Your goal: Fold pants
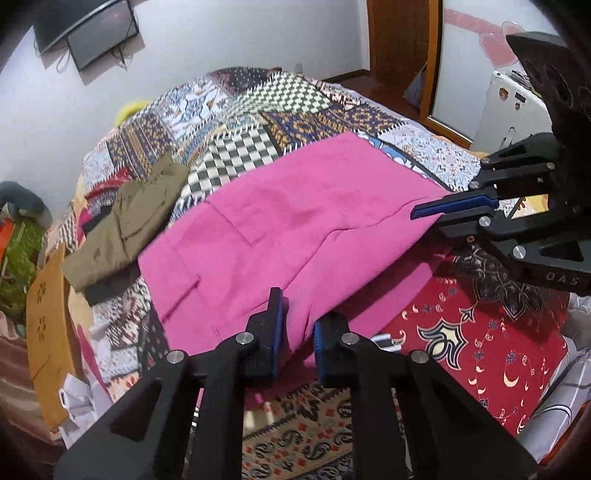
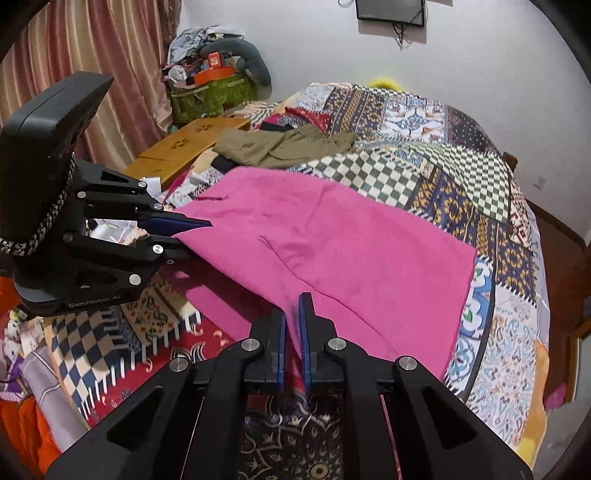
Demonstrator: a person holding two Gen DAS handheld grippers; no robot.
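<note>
In the left wrist view, going left to right: a wooden board (image 1: 48, 332) with paw-print cut-outs sits at nine o'clock, and just inside it lie folded olive trousers (image 1: 129, 225) on the patchwork bedspread (image 1: 258, 110). A dark screen (image 1: 88, 29) hangs on the wall at eleven o'clock. The pink pants (image 1: 295, 221) lie spread across the middle of the bedspread, their near edge lifted off it. At six o'clock the left gripper (image 1: 298, 332) is clenched on that near edge, with pink cloth pinched between its blue pads. At three o'clock the right gripper (image 1: 428, 214) is clamped on the pants' right corner; its body carries the letters "DAS".

In the right wrist view, the left gripper (image 2: 207, 230) at nine o'clock bites the pants' (image 2: 351, 251) left corner, and the pale lettering on its base is too blurred to read surely. The olive trousers (image 2: 288, 146) lie at twelve o'clock. At six o'clock the right gripper (image 2: 291, 332) grasps a fold of pink cloth.
</note>
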